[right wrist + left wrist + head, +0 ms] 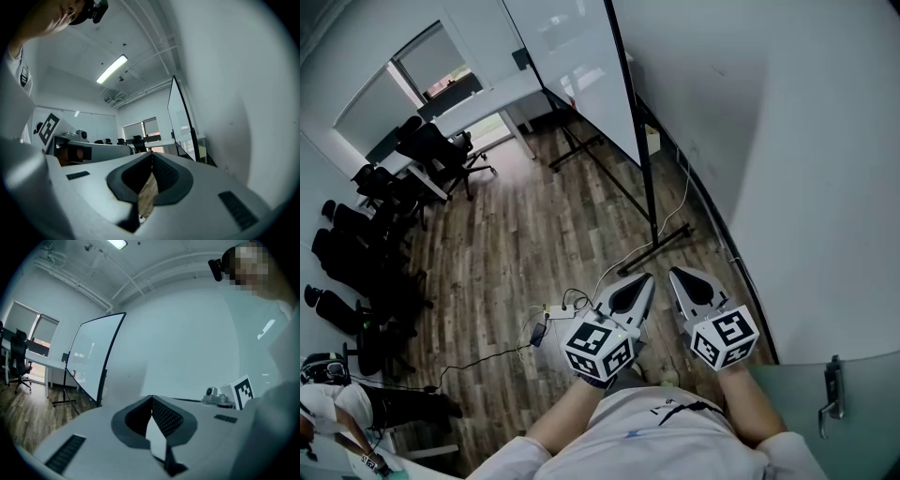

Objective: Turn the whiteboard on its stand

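Note:
The whiteboard (577, 66) stands at the far end of the room on a black stand (649, 178), its foot bar (656, 246) resting on the wooden floor. It stands close to the wall on the right. In the left gripper view the whiteboard (93, 355) shows its white face; in the right gripper view the whiteboard (180, 117) appears nearly edge-on. My left gripper (647, 278) and right gripper (674, 273) are held side by side close to my body, well short of the stand. Both are shut with nothing between the jaws, as the left gripper (151, 398) and right gripper (151, 154) show close up.
Several black office chairs (441, 150) crowd the left side beside a long white desk (487, 98). A cable with a power strip (553, 314) lies on the floor just ahead of my hands. A curved white wall (825, 169) runs along the right, with a door handle (832, 394) nearby.

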`<state>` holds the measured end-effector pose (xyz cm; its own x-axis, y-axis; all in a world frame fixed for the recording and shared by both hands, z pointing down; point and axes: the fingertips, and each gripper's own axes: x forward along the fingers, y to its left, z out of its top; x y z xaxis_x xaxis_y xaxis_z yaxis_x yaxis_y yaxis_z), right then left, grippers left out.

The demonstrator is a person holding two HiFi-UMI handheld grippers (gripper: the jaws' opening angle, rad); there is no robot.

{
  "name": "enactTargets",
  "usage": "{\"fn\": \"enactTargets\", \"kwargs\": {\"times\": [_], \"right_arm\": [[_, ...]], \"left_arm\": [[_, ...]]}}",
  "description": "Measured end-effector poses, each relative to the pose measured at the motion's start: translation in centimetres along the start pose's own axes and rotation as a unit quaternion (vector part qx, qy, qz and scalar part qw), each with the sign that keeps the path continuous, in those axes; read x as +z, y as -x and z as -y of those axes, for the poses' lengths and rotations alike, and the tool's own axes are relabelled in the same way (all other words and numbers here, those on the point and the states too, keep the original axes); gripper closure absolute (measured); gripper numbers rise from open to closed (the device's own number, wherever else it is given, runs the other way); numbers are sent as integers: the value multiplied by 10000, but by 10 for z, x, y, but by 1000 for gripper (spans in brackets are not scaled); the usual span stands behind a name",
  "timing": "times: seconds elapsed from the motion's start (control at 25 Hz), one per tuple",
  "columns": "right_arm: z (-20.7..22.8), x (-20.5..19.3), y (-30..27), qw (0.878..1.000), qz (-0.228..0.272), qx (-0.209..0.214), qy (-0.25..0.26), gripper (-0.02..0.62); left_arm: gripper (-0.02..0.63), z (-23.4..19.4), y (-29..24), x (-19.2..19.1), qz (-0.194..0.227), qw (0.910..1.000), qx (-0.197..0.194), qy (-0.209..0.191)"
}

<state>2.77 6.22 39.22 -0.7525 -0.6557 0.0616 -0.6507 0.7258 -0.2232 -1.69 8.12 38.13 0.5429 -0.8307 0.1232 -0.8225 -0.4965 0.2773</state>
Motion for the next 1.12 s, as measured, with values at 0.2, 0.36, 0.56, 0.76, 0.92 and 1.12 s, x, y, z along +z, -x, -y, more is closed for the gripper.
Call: {"fn": "enactTargets", "kwargs": {"times": [0.2, 0.36, 0.56, 0.76, 0.92, 1.12], "right_arm": [[9, -1, -8, 10000, -4, -40, -23, 583], [19, -6, -29, 9999, -80, -83, -17, 583], [45, -6, -76, 9997, -159, -201, 52, 583], [68, 5, -141, 9993, -172, -317, 127, 583], [89, 9, -188, 9985, -192, -498, 125, 583], [116, 9, -235, 9970, -188, -751, 59, 582]], "left_arm": [[594, -4, -11, 0, -25, 10000, -33, -59], [594, -21, -26, 2, -21, 9999, -98, -79], [594, -64, -58, 9, -3, 9998, -170, -141], [594, -122, -92, 33, 28, 9992, -238, -307], [594, -164, -118, 45, -34, 9987, -384, -343], [594, -206, -146, 53, -128, 9974, -610, -363]]}}
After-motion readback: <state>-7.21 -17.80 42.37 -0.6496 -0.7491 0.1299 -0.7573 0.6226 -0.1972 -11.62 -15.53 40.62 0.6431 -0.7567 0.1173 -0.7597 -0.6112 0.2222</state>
